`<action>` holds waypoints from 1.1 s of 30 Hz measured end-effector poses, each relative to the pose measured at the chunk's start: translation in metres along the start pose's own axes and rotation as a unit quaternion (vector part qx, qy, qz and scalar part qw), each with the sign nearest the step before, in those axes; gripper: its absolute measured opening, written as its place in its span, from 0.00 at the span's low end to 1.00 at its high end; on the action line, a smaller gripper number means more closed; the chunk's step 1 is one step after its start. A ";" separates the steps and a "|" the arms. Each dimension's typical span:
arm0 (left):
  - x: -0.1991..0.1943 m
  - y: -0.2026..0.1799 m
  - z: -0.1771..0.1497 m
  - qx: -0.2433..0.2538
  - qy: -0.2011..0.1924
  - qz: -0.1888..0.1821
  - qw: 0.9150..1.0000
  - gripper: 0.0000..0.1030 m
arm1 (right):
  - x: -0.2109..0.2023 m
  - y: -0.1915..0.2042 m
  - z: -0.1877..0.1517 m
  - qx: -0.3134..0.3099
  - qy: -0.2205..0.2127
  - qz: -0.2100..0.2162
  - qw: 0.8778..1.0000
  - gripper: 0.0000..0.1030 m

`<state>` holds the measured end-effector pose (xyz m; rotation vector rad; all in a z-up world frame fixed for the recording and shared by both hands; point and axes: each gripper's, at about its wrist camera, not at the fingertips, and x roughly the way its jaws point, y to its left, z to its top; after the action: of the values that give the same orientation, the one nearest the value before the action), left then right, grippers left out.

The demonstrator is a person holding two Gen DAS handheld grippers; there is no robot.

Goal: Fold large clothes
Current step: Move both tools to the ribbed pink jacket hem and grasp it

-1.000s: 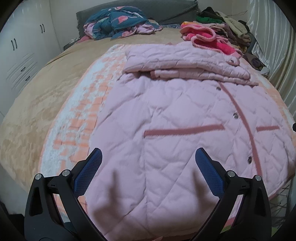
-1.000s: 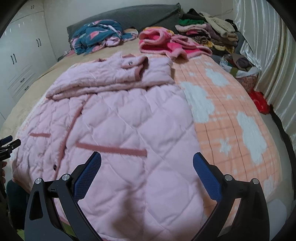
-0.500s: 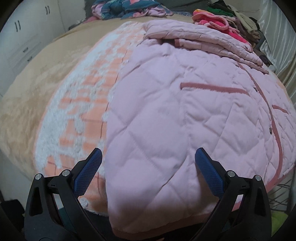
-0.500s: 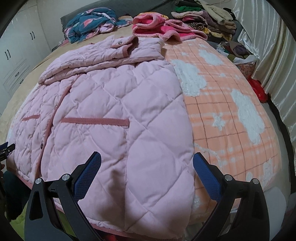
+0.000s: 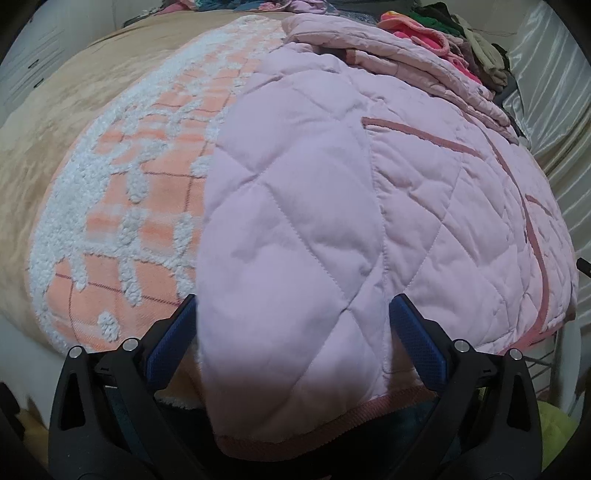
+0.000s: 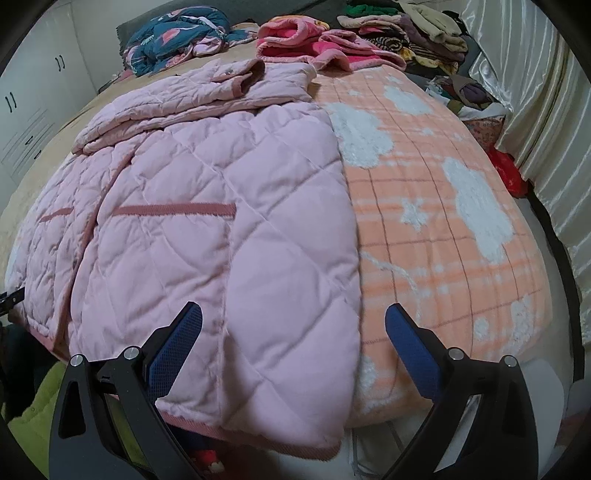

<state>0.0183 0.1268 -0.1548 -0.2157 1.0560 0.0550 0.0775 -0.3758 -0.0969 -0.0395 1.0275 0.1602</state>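
Note:
A large pink quilted jacket (image 5: 332, 192) lies flat on the bed, its sleeves folded across the top. Its darker pink hem hangs over the near bed edge. My left gripper (image 5: 293, 314) is open, its jaws either side of the jacket's left hem corner, close over the fabric. In the right wrist view the same jacket (image 6: 207, 206) fills the left half. My right gripper (image 6: 293, 323) is open around the jacket's right hem corner.
An orange and white checked blanket (image 6: 443, 221) lies under the jacket on a tan bedspread (image 5: 48, 122). Piles of clothes (image 6: 369, 40) and a blue patterned garment (image 6: 177, 33) sit at the bed's far end. White cabinets (image 6: 33, 99) stand left, curtains (image 6: 535, 92) right.
Both grippers have dropped and moved in toward the jacket's hem corners at the near bed edge. They stay open. The jacket has not moved.

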 end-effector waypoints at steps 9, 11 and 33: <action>0.007 -0.010 0.006 0.008 -0.003 -0.005 1.000 0.92 | 0.004 -0.008 -0.023 -0.005 0.037 0.027 0.999 0.96; 0.008 -0.010 0.007 0.007 -0.003 -0.005 1.000 0.92 | 0.006 -0.009 -0.029 -0.003 0.049 0.034 0.998 0.96; 0.005 -0.001 -0.004 -0.014 0.005 -0.018 1.000 0.92 | 0.017 -0.018 -0.055 0.058 0.089 0.161 0.981 0.43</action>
<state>0.0176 0.1249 -0.1611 -0.2605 1.0621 0.0362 0.0421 -0.3978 -0.1409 0.2228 1.2171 0.3959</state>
